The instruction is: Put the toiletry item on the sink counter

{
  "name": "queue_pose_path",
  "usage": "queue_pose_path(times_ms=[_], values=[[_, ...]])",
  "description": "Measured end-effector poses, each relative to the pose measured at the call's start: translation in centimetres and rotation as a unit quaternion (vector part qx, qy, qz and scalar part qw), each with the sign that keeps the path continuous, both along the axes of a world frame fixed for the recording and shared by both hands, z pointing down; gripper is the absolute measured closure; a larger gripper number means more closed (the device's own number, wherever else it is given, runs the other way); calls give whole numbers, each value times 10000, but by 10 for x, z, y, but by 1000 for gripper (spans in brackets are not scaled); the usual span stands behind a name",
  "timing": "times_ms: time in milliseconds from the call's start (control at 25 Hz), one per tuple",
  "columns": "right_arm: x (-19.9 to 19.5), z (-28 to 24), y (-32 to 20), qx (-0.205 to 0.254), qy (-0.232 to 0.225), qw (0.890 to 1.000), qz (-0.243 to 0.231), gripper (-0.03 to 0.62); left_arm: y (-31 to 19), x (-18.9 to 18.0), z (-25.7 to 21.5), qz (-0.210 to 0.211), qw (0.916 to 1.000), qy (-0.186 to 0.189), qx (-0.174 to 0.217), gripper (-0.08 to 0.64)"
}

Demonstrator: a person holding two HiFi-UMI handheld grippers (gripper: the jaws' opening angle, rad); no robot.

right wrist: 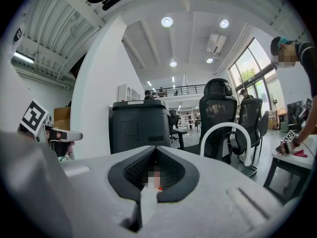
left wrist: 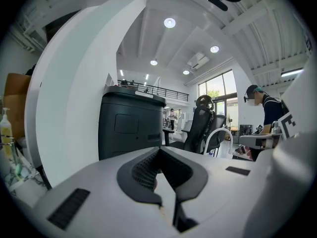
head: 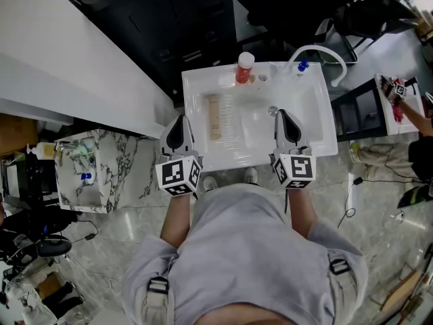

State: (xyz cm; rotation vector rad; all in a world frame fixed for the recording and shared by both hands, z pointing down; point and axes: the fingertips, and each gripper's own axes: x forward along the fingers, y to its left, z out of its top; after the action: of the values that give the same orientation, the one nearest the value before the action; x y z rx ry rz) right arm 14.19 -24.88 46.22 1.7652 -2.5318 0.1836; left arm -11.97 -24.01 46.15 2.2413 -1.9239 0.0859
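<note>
A red bottle with a white cap point(head: 244, 68) stands upright on the back rim of the white sink point(head: 318, 141). A flat beige pack point(head: 214, 116) lies in the basin's left half. My left gripper point(head: 180, 119) hovers over the sink's front left corner, jaws closed together and empty point(left wrist: 159, 151). My right gripper point(head: 280, 112) hangs over the basin's right side near the drain point(head: 272, 111), also closed with nothing held point(right wrist: 155, 151). Both point level towards the back, away from the bottle and the pack.
A white arched faucet point(head: 323, 53) rises at the sink's back right. A black cabinet point(head: 183, 19) stands behind the sink, a white slanted panel point(head: 74, 66) to its left. A small marble unit point(head: 101, 171) sits lower left. A person point(head: 423, 120) works at a table on the right.
</note>
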Motion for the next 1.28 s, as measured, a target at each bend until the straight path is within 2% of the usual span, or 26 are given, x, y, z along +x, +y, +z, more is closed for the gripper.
queue_pose_path(times_ms=[680,1280], values=[[2,-7,5,125,-20,9999,-6,588,5,2,-20,0,9997,-23,246,554],[3,-16,8,327,-122,9994,9,588,11,-1,-33,-138,9979,-43,628,554]])
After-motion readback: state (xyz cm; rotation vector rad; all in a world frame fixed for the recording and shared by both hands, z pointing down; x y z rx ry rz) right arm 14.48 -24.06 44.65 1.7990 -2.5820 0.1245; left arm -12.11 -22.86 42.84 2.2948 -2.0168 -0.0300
